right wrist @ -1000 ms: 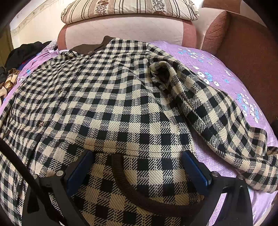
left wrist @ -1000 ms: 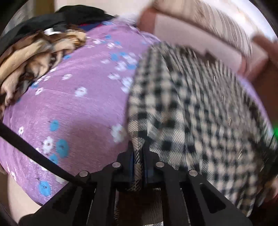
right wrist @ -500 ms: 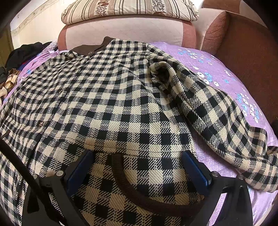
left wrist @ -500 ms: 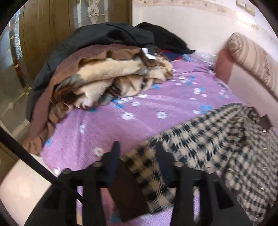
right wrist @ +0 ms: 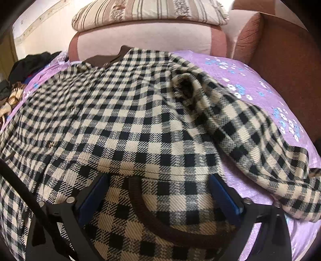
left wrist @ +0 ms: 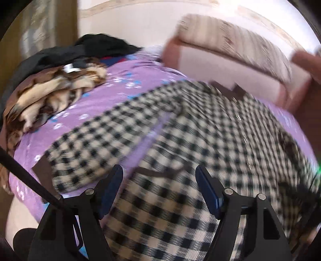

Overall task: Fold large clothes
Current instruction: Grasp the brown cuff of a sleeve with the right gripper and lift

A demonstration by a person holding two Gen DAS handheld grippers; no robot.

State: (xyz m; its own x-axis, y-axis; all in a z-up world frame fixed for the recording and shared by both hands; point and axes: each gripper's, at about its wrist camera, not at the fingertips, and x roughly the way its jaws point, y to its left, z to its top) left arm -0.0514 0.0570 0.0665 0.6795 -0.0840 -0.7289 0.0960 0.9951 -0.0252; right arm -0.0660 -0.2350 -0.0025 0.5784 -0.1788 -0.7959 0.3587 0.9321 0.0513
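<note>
- Left tongs: jaws opening, nothing pinched; black-and-cream checked woven coat lies under and ahead of them.
- Left of left tongs: coat sleeve laid out on purple floral bedsheet; further left, brown-and-cream patterned blanket heap.
- Right tongs: jaws closing but wide, not pressing cloth; dark brown trim band of the coat runs between them.
- Right of right tongs: other sleeve draped over sheet.
- Far ahead: striped pillow.

left tongs opening above checked coat, purple bedspread, heaped clothes
</note>
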